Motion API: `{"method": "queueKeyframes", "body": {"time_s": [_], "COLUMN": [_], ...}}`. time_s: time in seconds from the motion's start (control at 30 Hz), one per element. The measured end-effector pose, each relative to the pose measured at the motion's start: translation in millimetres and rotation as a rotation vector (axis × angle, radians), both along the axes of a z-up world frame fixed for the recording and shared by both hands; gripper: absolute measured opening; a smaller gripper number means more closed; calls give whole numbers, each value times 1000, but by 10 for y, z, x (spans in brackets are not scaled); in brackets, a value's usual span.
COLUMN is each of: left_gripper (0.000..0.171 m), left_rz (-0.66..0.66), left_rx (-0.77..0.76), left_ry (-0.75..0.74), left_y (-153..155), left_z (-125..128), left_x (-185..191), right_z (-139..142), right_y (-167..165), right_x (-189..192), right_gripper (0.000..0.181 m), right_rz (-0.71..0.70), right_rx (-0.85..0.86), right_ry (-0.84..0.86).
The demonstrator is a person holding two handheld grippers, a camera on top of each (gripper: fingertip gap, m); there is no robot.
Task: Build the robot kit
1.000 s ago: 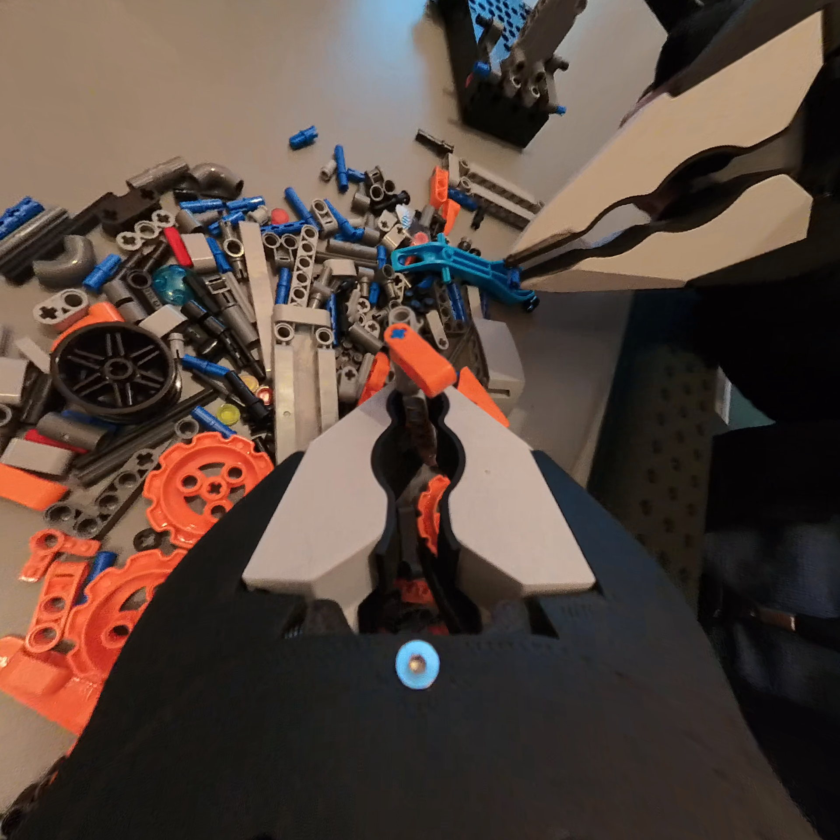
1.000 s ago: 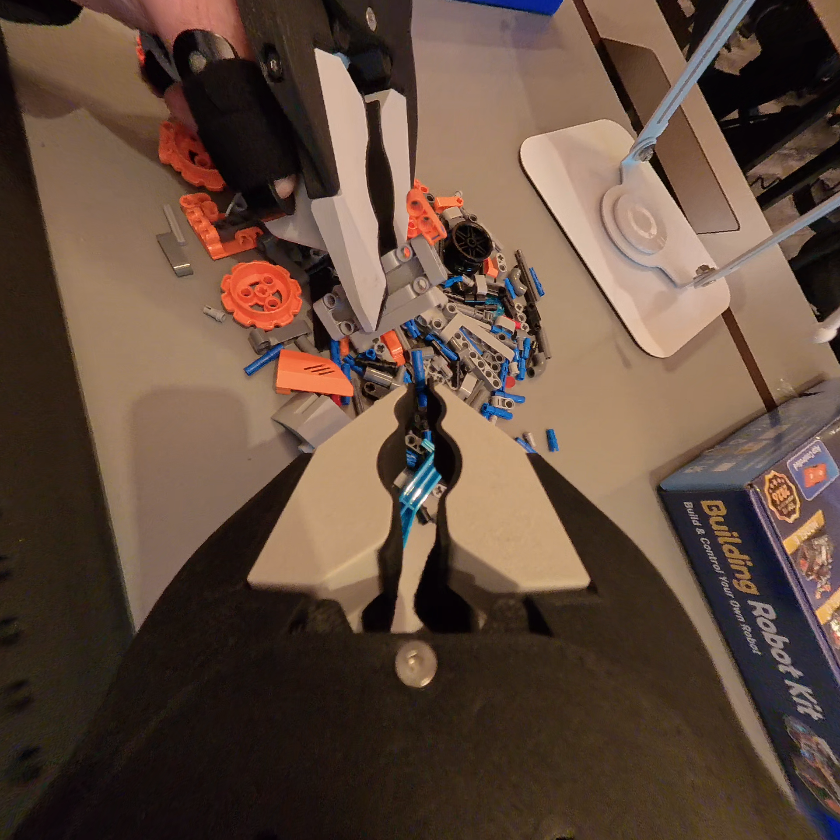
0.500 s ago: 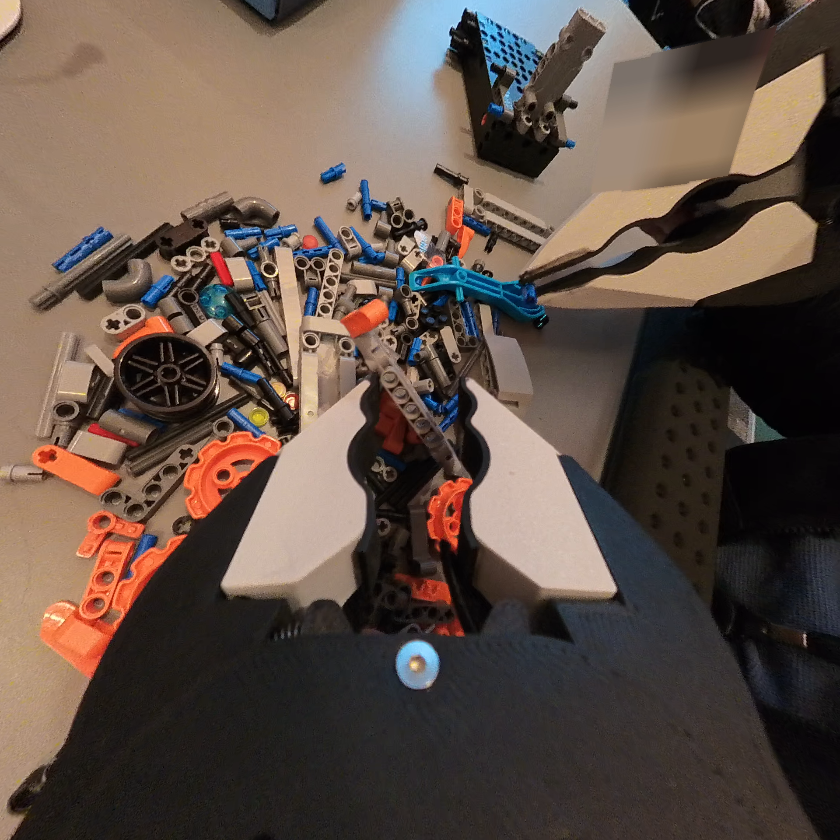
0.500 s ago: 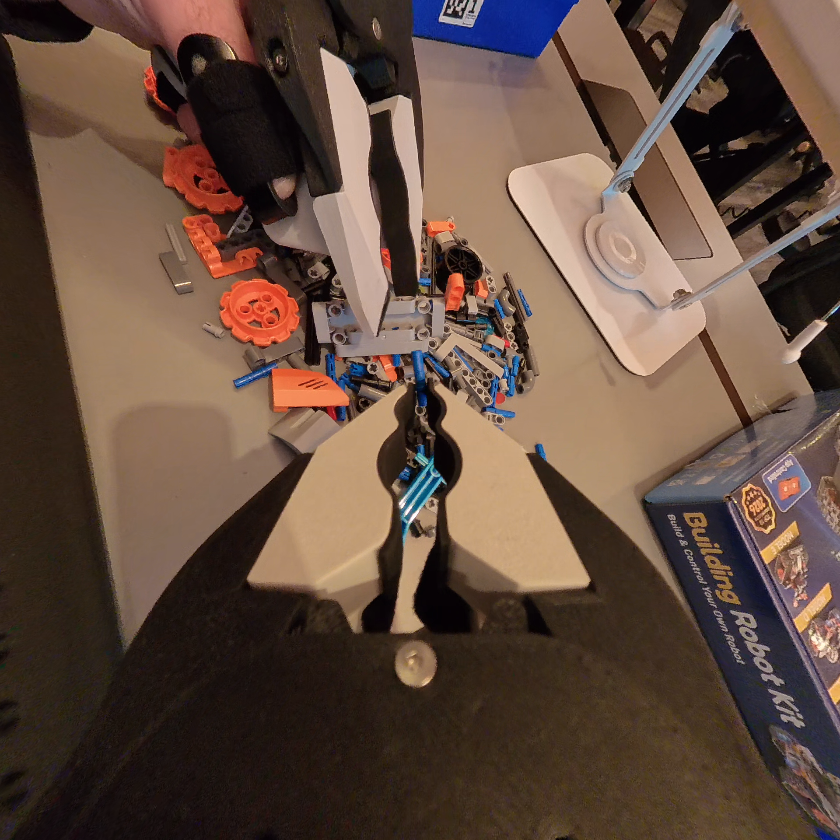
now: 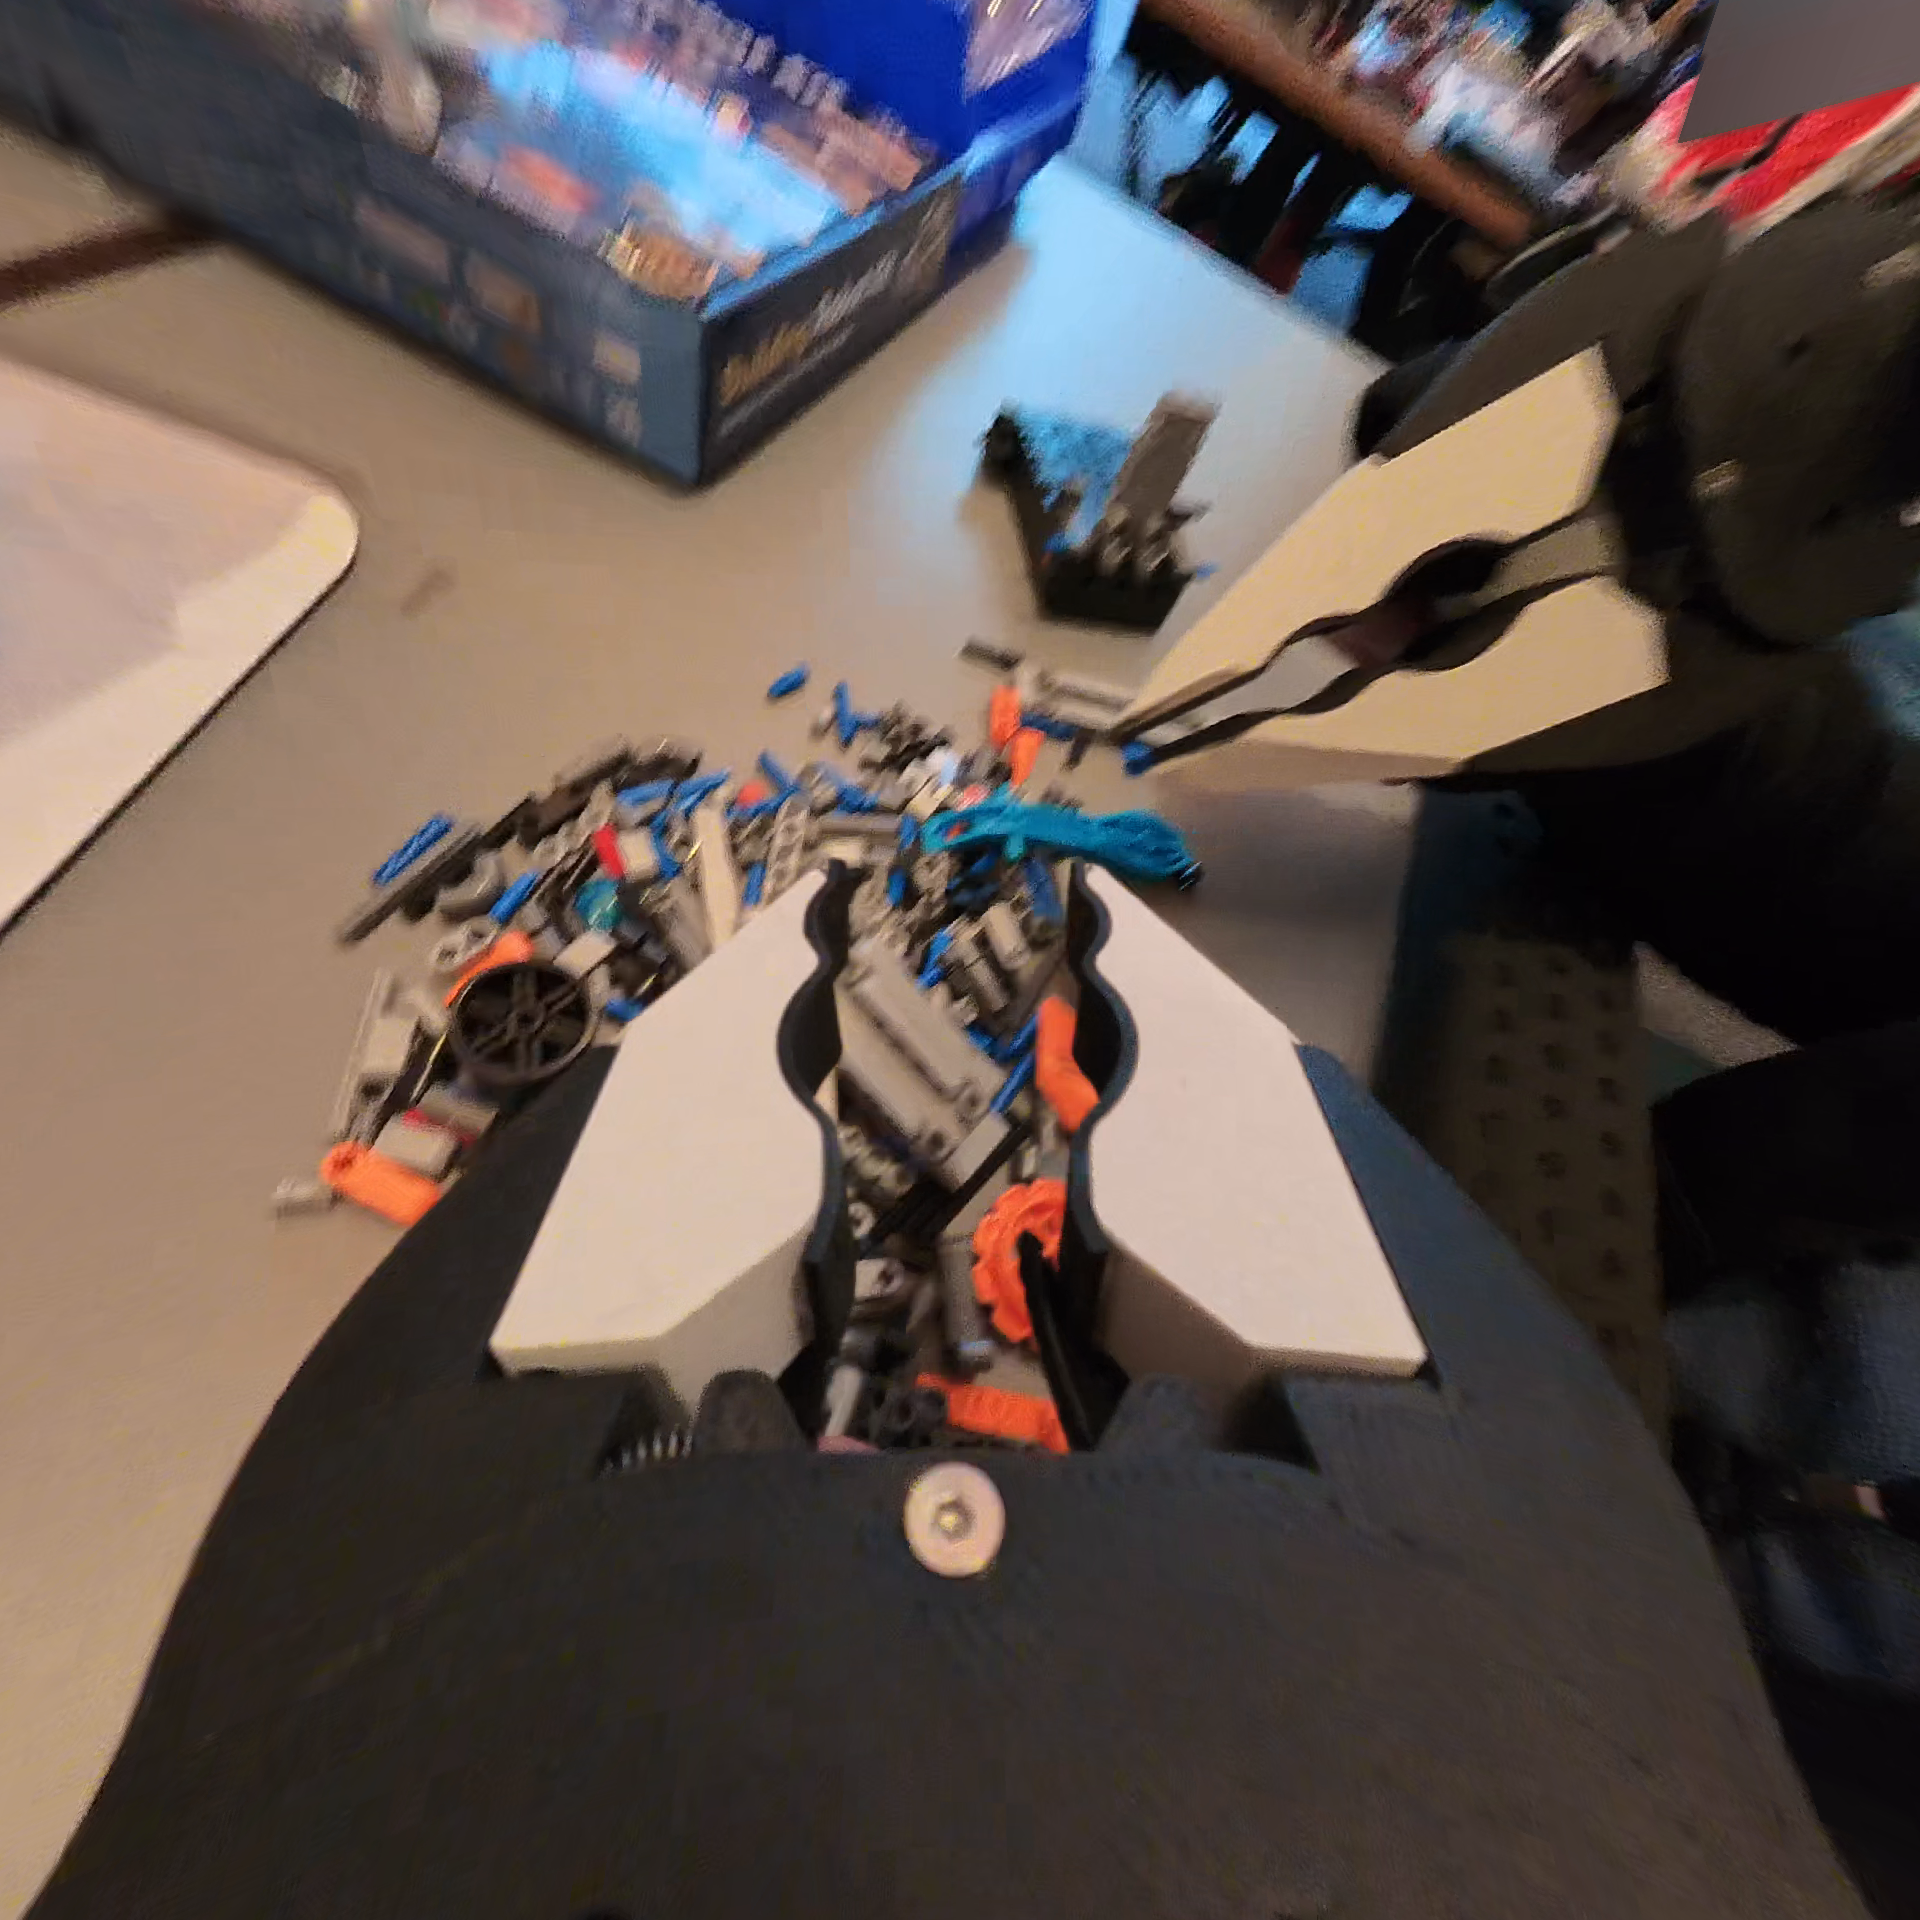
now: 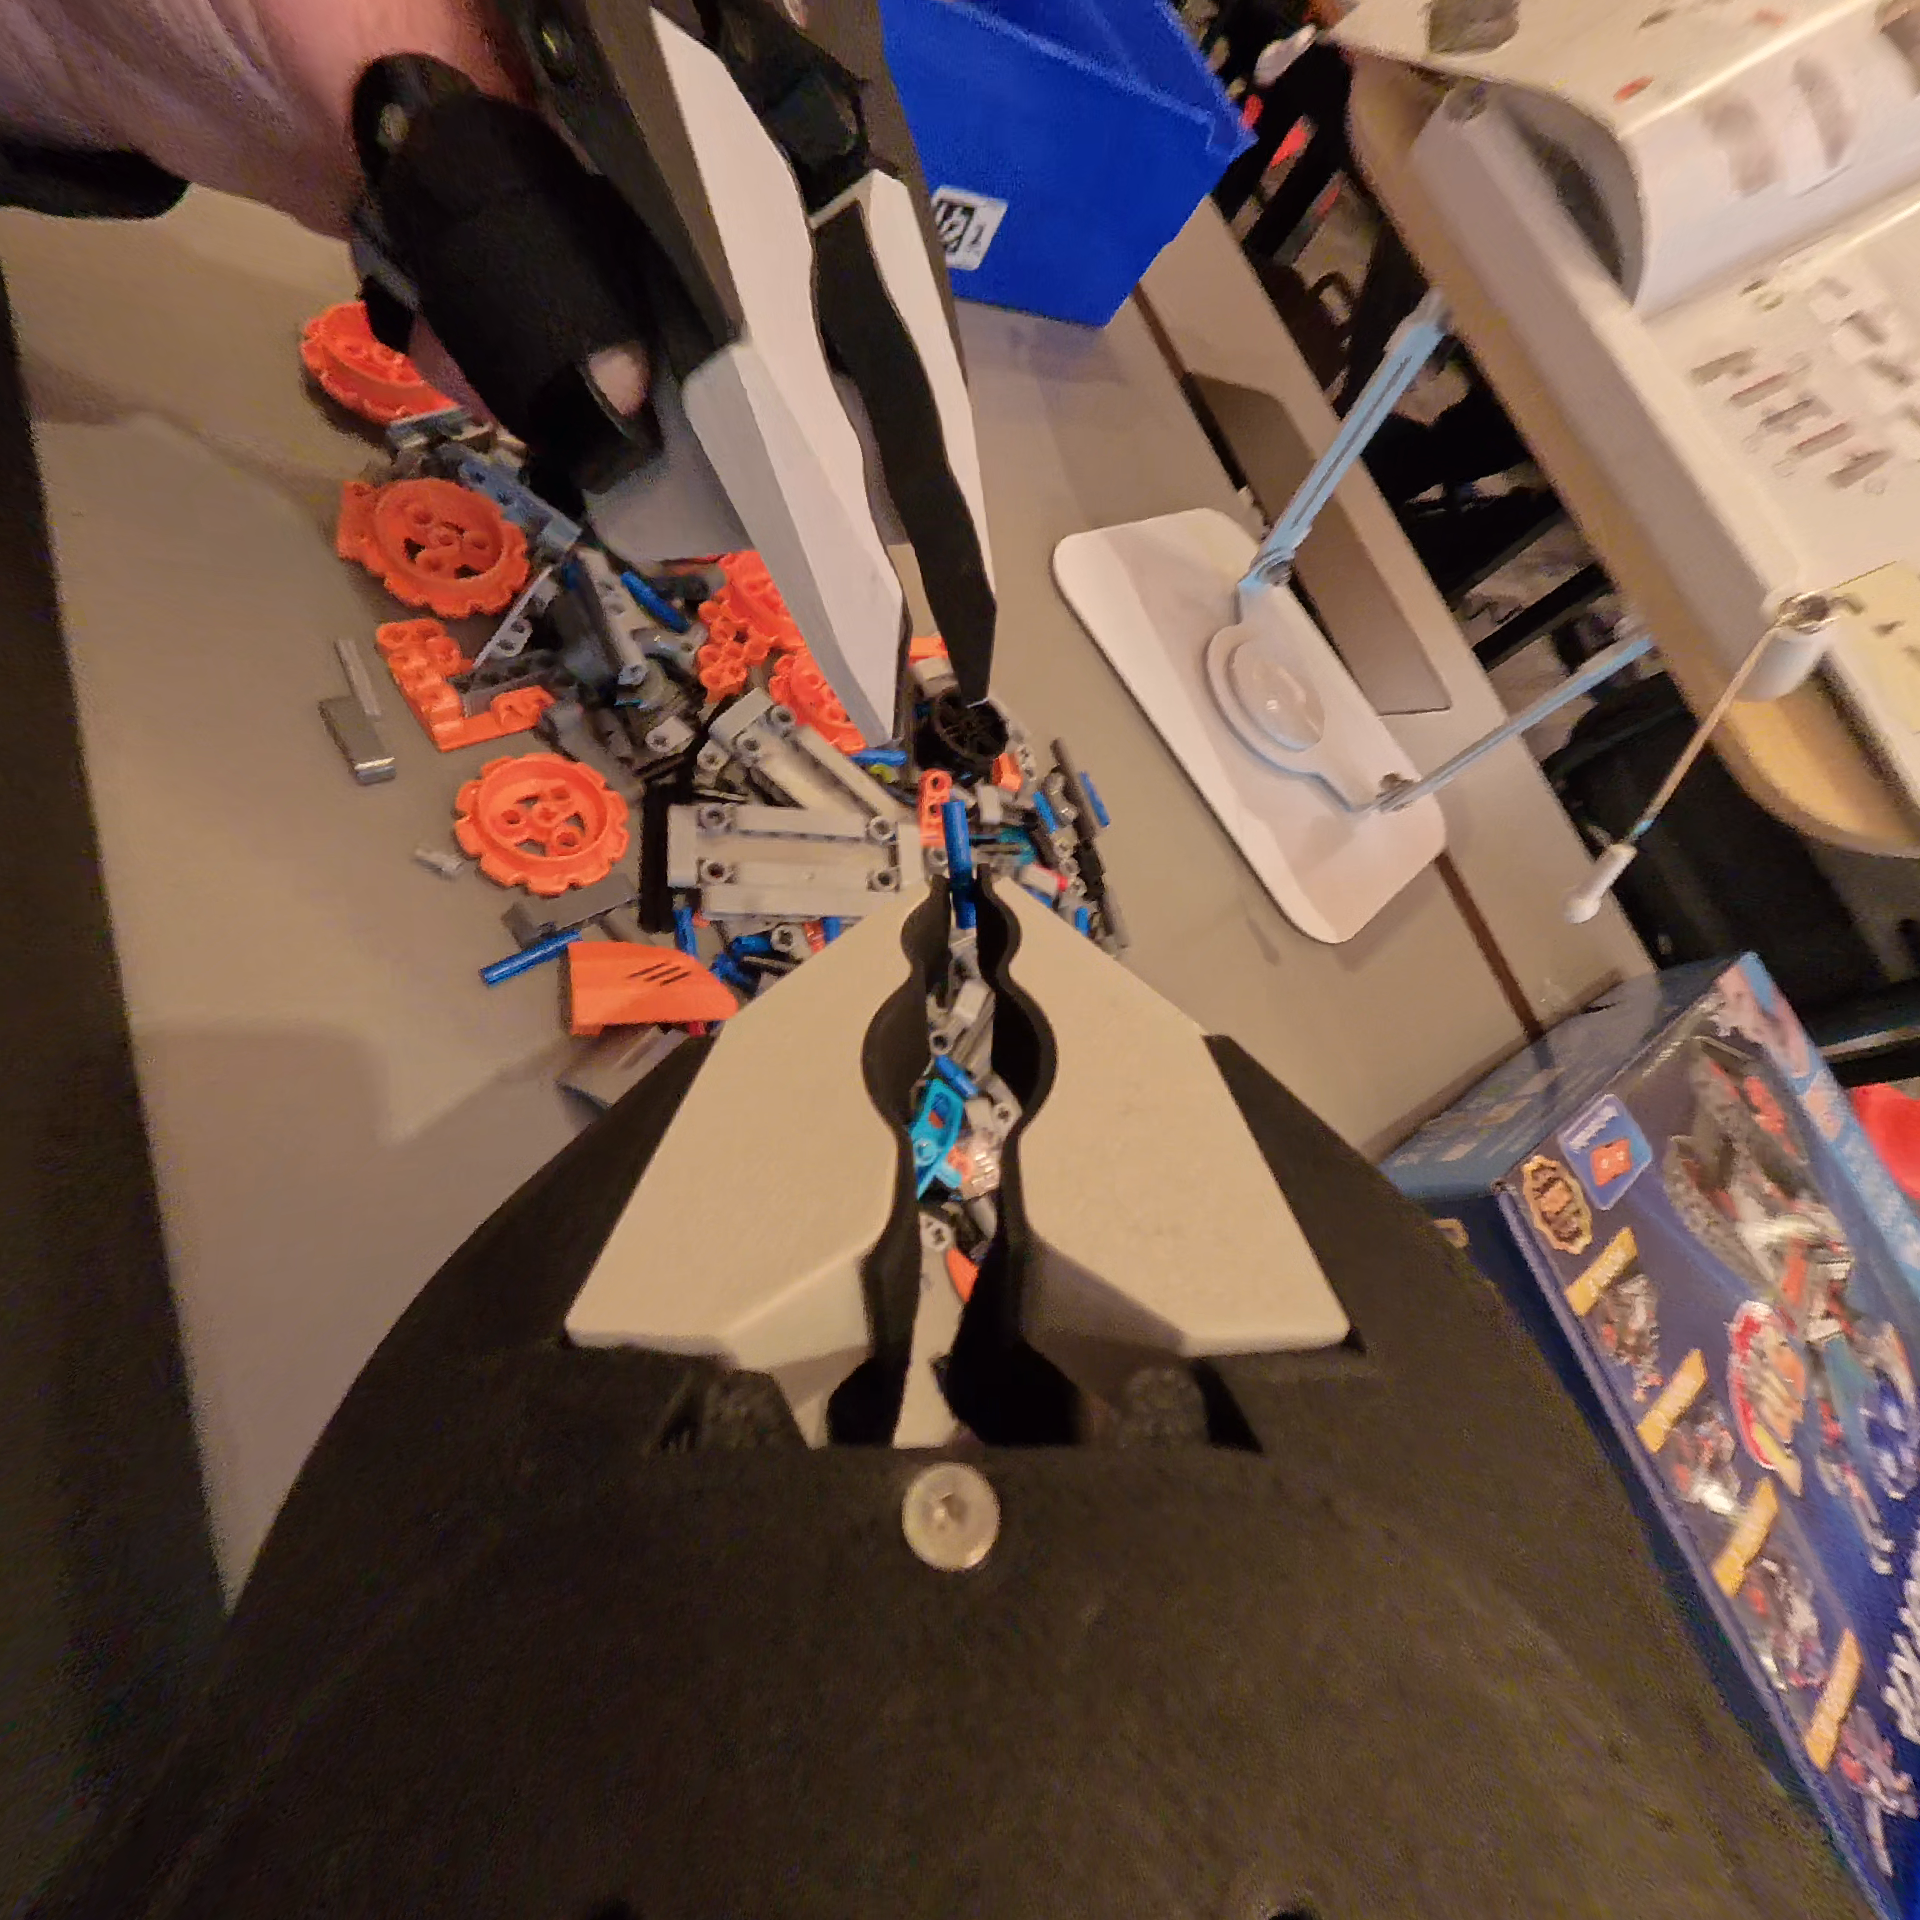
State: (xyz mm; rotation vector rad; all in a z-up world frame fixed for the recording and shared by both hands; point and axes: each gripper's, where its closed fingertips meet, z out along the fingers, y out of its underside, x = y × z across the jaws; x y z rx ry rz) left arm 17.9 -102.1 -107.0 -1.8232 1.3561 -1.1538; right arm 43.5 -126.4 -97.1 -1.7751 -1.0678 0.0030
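A pile of small building parts (image 5: 727, 883) lies on the grey table (image 5: 520, 623): grey beams, blue pins, orange pieces. My left gripper (image 5: 951, 883) is open and empty above the pile, over a long grey beam (image 5: 914, 1039). It also shows in the right wrist view (image 6: 935, 707), held by a hand. My right gripper (image 6: 966, 896) is shut on a blue pin (image 6: 956, 857). In the left wrist view its tips (image 5: 1132, 743) hang just above the end of a teal part (image 5: 1049, 831) that lies on the pile. The left wrist view is blurred.
A blue kit box (image 5: 727, 239) stands at the back, also in the right wrist view (image 6: 1714, 1299). A white lamp base (image 6: 1247, 707) sits beside the pile. A black partial build (image 5: 1101, 540) stands behind it. Orange gears (image 6: 540, 821) and a black wheel (image 5: 525, 1023) lie at the pile's edge. There is about 5 centimetres between the tips of the two grippers. The black wheel (image 5: 525, 1023) is closer to my left gripper, around 9 centimetres from its tips; the right tips are 15 centimetres off. My right wrist view (image 6: 965, 723) looks at it from another angle.
My left gripper opened, let go of the grey beam with the orange end, and rose away from the pile. My right gripper lifted slightly from the teal part, still shut.
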Motion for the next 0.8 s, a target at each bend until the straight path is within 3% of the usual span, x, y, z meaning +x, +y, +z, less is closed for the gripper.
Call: {"method": "queueKeyframes", "body": {"time_s": [0.2,0.3,0.5,0.67,0.8], "left_gripper": [23,23,2,2,2], "left_rz": [-122,-144,-153,-197,-312], "left_rx": [-54,-81,-54,-148,-304], "left_ry": [-233,-252,-241,-322,-385], "left_y": [-291,-333,-352,-387,-541], "left_z": [447,451,411,529,621], "left_x": [130,160,166,126,90], "right_z": [210,242,311,428,480], "right_y": [-10,-22,-35,-89,-168], "right_x": [-93,-137,-153,-195,-236], "right_gripper": [3,2,2,7,8], "right_rz": [14,19,16,67,145], "right_rx": [148,201,245,217,178], "right_ry": [-47,-92,-98,61,164]}}
